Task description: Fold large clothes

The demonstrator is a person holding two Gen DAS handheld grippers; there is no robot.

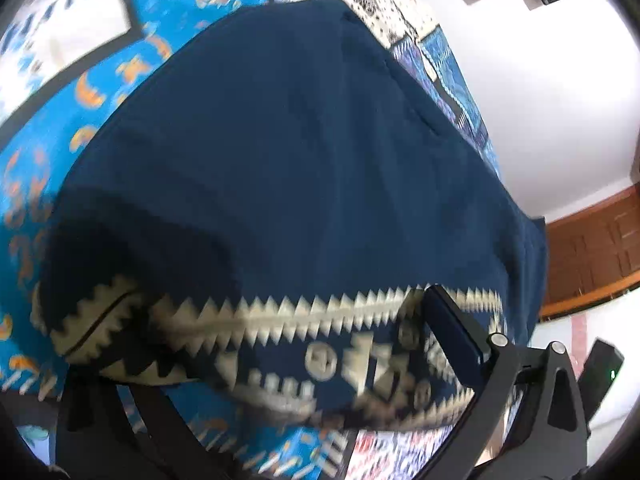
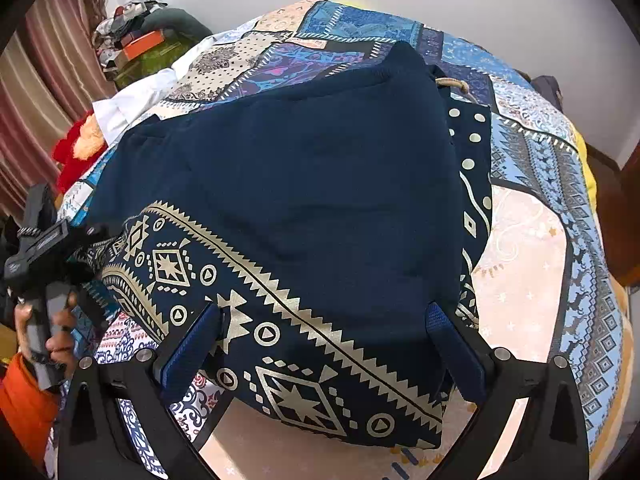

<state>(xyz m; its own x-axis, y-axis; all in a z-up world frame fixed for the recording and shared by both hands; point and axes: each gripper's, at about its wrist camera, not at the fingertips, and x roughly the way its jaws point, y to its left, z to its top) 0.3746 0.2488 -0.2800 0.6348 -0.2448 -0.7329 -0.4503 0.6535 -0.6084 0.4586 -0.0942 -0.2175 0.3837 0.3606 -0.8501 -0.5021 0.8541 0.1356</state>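
A large navy garment [image 2: 312,184] with a gold geometric border [image 2: 296,364] lies folded over on a patchwork bedspread [image 2: 532,240]. My right gripper [image 2: 324,340] is open, its blue-padded fingers [image 2: 192,352] standing either side of the near border edge. In the left wrist view the same garment [image 1: 288,152] fills the frame. My left gripper [image 1: 256,344] is low at its patterned hem [image 1: 320,356]; the cloth hides one finger, the other finger [image 1: 452,336] pokes through at the right. The left gripper also shows in the right wrist view [image 2: 80,240], at the garment's left corner.
The bed's blue and orange printed cover [image 1: 100,92] lies left of the garment. A pile of clothes and boxes [image 2: 140,40] sits at the far left by striped curtains [image 2: 44,92]. A red and white cloth [image 2: 92,136] lies at the bed's left edge. A wooden door [image 1: 592,248] stands at right.
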